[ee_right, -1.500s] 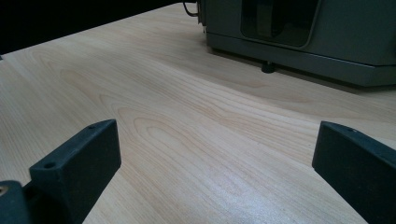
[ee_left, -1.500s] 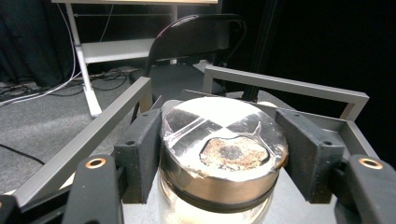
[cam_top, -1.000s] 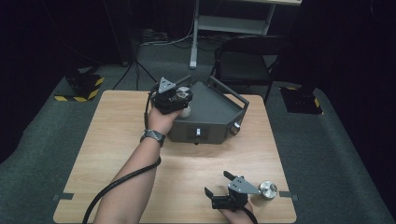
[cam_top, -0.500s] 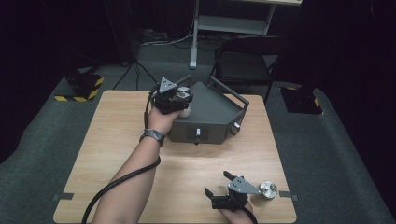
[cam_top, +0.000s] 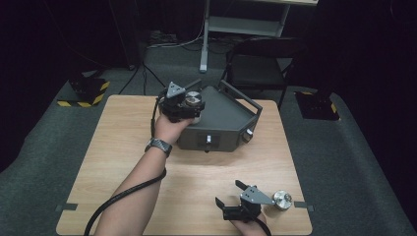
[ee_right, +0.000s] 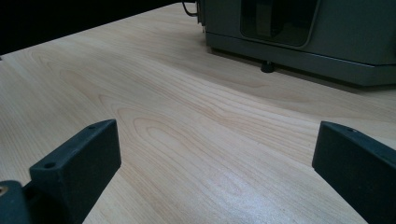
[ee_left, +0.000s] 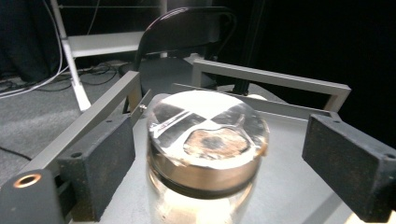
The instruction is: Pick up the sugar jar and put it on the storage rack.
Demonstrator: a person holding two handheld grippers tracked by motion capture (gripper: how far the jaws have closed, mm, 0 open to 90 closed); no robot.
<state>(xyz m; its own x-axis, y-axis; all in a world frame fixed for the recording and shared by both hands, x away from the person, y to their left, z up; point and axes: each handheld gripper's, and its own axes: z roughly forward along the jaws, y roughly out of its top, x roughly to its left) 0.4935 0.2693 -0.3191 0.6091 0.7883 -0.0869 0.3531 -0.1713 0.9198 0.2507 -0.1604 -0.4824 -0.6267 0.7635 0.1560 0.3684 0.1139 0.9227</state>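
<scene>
Glass jar (ee_left: 205, 154) with a metal lid is seen standing on the grey box (cam_top: 223, 120) between the spread, non-touching fingers (ee_left: 95, 163) of the left gripper (cam_top: 184, 103), so probably halfway, since a second jar (cam_top: 280, 200) is parked beside the wide-open right gripper (cam_top: 228, 194).

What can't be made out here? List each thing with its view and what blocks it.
- Jar contents: left gripper view, bottom edge cuts the glass off and glare washes it out.
- Left hand-held gripper jaws: high view, its own body covers them.
- Grey box top: right gripper view, upper edge crops it.
- Small jar label: high view, too small.
</scene>
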